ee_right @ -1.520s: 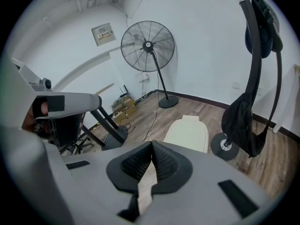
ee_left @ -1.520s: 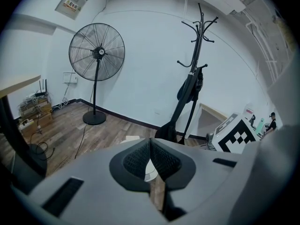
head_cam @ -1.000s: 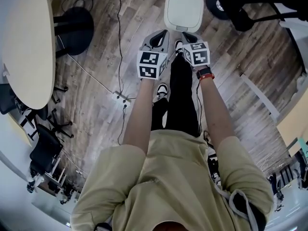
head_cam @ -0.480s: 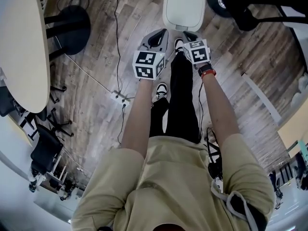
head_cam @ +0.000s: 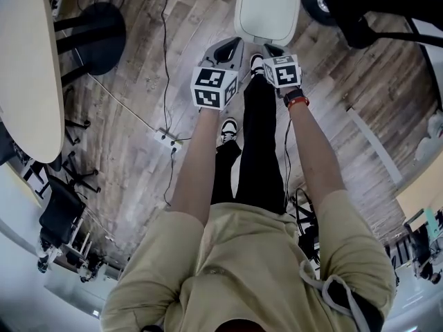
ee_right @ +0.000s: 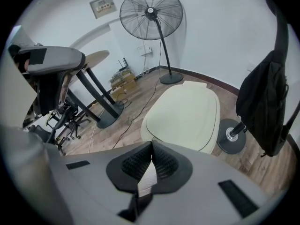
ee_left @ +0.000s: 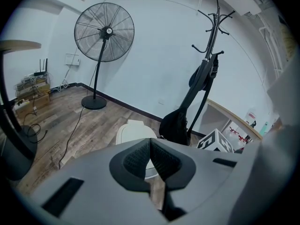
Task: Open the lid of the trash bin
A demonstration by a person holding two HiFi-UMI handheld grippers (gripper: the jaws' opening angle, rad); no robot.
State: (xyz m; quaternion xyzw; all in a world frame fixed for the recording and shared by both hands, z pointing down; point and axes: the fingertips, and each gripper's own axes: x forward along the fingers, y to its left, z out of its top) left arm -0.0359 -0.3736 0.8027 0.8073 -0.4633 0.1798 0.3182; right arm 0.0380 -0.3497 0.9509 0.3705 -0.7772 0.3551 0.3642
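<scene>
Ahead, smooth rounded cream lid [head_cam: 267, 9]

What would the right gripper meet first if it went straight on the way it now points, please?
Most likely the closed bin lid, straight ahead of the right gripper, jaws shut, with nothing showing between them; the depth is hard to judge.

Cream lid [head_cam: 267, 9], grey-brown wood floor [head_cam: 131, 158]

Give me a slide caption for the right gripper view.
Right gripper, jaws shut and empty, points at the closed bin lid; fan behind.
</scene>
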